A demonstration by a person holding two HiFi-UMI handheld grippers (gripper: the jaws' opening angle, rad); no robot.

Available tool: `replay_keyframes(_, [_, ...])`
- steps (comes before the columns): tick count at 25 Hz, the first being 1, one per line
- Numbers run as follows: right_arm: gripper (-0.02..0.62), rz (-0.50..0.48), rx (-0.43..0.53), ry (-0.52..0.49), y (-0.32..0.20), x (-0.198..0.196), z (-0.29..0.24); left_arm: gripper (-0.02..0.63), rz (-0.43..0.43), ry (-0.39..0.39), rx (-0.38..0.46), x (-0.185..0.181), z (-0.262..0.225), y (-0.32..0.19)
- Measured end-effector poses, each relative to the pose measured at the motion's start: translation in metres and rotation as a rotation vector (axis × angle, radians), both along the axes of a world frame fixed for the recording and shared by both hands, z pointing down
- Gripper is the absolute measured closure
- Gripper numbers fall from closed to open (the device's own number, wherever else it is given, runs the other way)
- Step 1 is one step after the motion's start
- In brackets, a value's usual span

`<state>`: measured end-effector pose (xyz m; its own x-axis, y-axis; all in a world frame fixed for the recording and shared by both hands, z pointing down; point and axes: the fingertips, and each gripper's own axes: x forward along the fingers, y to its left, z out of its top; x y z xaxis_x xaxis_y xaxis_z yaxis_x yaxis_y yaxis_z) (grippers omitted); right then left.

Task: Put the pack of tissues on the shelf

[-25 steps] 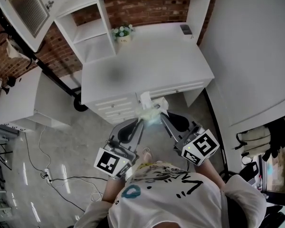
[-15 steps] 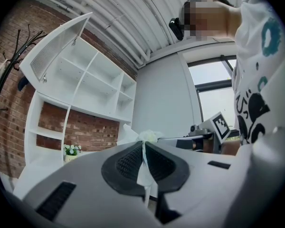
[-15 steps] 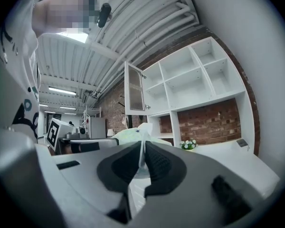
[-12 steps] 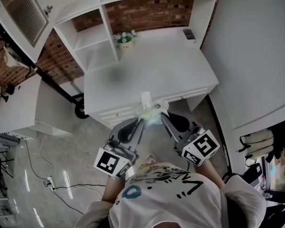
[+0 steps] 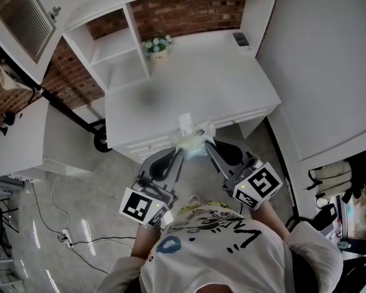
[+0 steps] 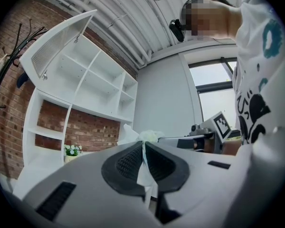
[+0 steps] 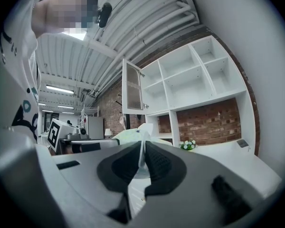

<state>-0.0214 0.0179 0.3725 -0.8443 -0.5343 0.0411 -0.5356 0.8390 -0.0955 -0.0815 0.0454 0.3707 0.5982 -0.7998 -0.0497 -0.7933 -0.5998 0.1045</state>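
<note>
Jaws tight around probable tissue pack [image 5: 191, 140]

Light: even, bright – ceiling strips | Edges: fisheye-warped, dark vignette | Focus: soft

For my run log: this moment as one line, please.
left tool: shut on pack of tissues | right tool: shut on same pack | place: at desk front | shelf: not yet reached

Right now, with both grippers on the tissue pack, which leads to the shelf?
Left, probably. The left gripper and right gripper are both shut on the pack of tissues, but the shelf stands forward-left, on the left gripper's side; the right would reach across.
</note>
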Motion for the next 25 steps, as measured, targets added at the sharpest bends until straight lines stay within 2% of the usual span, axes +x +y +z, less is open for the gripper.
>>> replay_keyframes(12, [0.560,-0.005,-0.001,0.010,-0.033,0.003,0.006,0.584,0.003,0.004,-0.018,0.004,0.008,-0.032])
replay_keyframes(25, [0.560,-0.075,-0.005,-0.006,-0.131,-0.005,0.008,0.586,-0.079,-0.002,-0.009,-0.001,0.005,-0.126])
